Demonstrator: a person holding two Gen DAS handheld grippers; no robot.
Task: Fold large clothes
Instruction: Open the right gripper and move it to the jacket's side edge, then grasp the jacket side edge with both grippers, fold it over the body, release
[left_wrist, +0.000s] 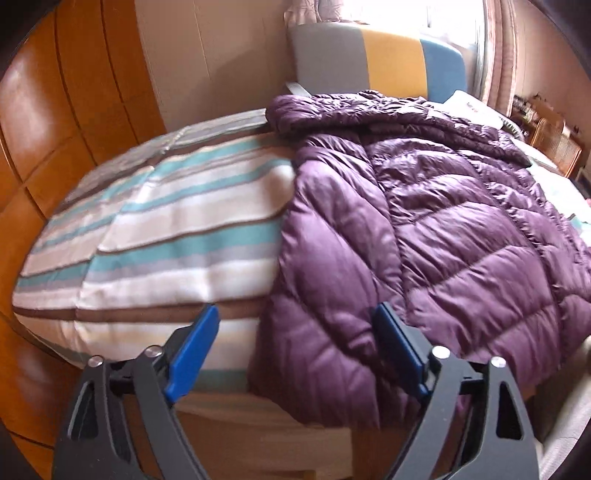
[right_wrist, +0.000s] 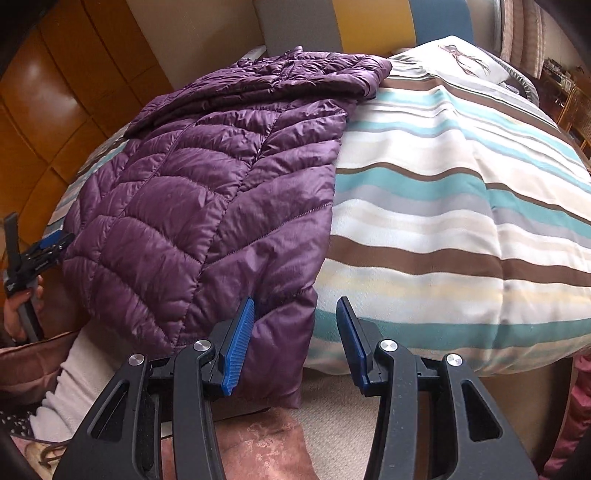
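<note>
Striped bedding (right_wrist: 461, 206) carries the purple puffer jacket (right_wrist: 207, 206) spread flat for folding, hem overhanging the bed's near edge, where left claw (left_wrist: 295, 347) and right claw (right_wrist: 295, 339) hover spread, gripping nothing.

Jacket (right_wrist: 207, 192) lying lengthwise on the striped duvet (right_wrist: 461, 221), its hem hanging over the near bed edge. Headboard (left_wrist: 373, 62) behind; pillow (right_wrist: 461, 62) at the far end, right of the jacket. Left gripper (left_wrist: 295, 347) and right gripper (right_wrist: 295, 339) flank the hem.
</note>
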